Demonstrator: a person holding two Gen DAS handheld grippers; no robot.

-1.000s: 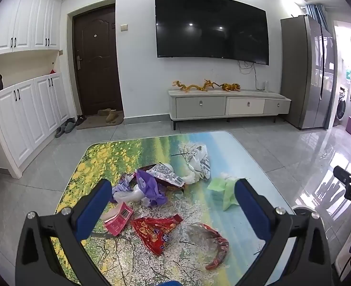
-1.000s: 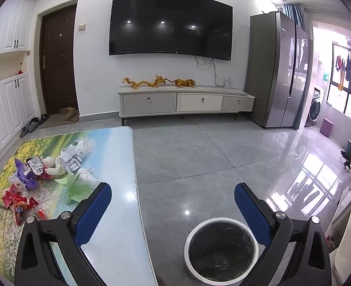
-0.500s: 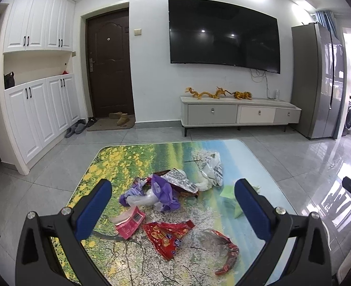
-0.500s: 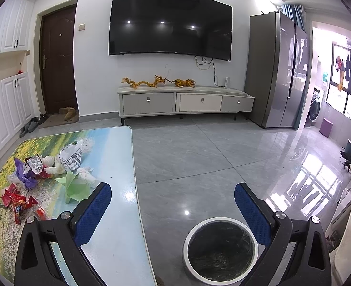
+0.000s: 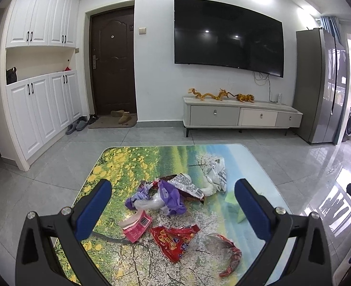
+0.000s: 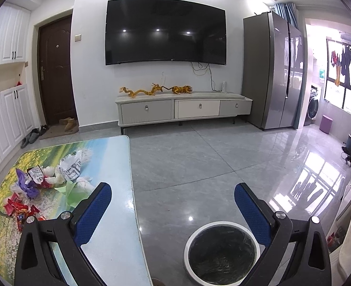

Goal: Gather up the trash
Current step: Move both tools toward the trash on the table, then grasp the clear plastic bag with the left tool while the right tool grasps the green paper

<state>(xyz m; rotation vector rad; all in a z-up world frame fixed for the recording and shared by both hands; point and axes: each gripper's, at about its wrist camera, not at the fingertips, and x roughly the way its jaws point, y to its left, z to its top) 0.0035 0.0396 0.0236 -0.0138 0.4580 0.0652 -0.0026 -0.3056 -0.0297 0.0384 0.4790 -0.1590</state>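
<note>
While both of your grippers hang wide open and empty, nothing of the job looks done yet. Your left gripper (image 5: 173,190) hovers over the table (image 5: 118,166) with its fingers spread around the view of the litter, holding nothing. All the trash lies on the table: a red snack wrapper (image 5: 173,238) and a crumpled red and clear wrapper (image 5: 225,250) nearest the near edge, a pink packet (image 5: 137,225) just beside them, a purple bag (image 5: 168,196) in the middle, a white printed bag (image 5: 216,171) farther back, and a green paper (image 5: 232,201) toward the right edge. Your right gripper (image 6: 173,190) is likewise spread and empty, off the table's right edge above the floor, with the bin (image 6: 220,252) below it. The bin's dark liner shows no clear trash inside. Every piece is left to collect.
</note>
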